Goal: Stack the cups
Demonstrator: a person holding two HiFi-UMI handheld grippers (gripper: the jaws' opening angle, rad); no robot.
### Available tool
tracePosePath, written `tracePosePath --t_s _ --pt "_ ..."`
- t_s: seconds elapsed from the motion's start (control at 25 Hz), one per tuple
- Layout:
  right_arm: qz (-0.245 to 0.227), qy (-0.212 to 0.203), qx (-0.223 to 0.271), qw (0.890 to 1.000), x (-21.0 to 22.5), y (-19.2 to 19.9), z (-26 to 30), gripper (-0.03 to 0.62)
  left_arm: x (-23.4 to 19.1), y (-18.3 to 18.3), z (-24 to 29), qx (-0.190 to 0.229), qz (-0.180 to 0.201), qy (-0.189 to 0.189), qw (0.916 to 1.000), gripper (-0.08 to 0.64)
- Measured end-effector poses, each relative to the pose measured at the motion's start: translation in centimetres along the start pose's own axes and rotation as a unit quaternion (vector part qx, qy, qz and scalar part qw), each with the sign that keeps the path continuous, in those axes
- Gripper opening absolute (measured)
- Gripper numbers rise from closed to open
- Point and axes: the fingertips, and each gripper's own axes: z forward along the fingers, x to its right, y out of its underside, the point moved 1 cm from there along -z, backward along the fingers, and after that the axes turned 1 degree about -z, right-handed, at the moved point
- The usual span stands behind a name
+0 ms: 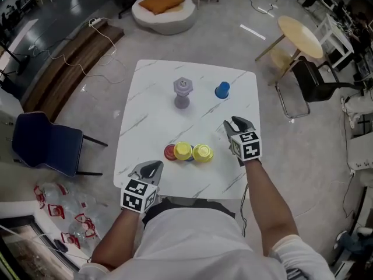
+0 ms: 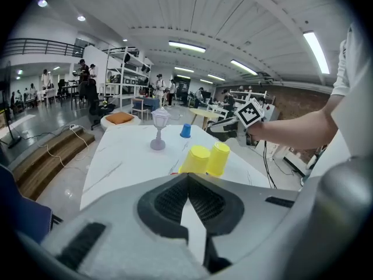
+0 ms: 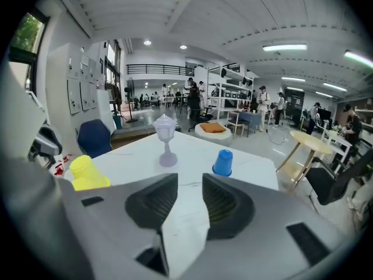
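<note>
The left gripper (image 2: 187,178) has its jaws together, the ribbed pads meeting at the tip with nothing between them. It hangs over the near edge of the white marble table (image 1: 150,116), close to the near-left corner. The right gripper (image 3: 189,182) has its jaws apart, and only bare tabletop shows through the gap. It sits over the right part of the table, near the right edge, with its marker cube (image 1: 249,146) just inside that edge.

Between the two grippers, near the front edge, stands a tight row of upside-down cups. A red cup (image 1: 169,151) is at the left, then a yellow cup (image 1: 183,151) and a second yellow cup (image 1: 203,152), all touching or nearly so. The right gripper is just beside the second yellow cup and apart from it.

Further back stand a blue cup (image 1: 222,90), upside down, and a purple lantern-shaped ornament (image 1: 182,92), upright and to its left, with a gap between them. A broad band of bare marble separates this pair from the front row. The table's left half is bare as well.

Off the table, a blue chair (image 1: 48,142) stands beyond the left edge and a black chair (image 1: 315,80) beyond the right, beside a round wooden table (image 1: 300,35). Wooden steps (image 1: 69,66) and a round pouf (image 1: 164,11) lie past the far side, well apart from the table.
</note>
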Motion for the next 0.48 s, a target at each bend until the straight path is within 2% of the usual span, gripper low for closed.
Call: tracePosePath --t_s 0.28,0.48 --pt "-0.002 0.004 -0.009 1.000 6.0 -1.9 7.4 0.158 0.9 -0.7 0.3 0.002 -0.026 -0.040 0.9989 0.008" --pt "0.000 0.011 -0.027 1.000 9.1 -2.0 11.7 0.212 0.9 -0.3 -0.4 -0.005 -0.035 -0.068 0.9970 0.008"
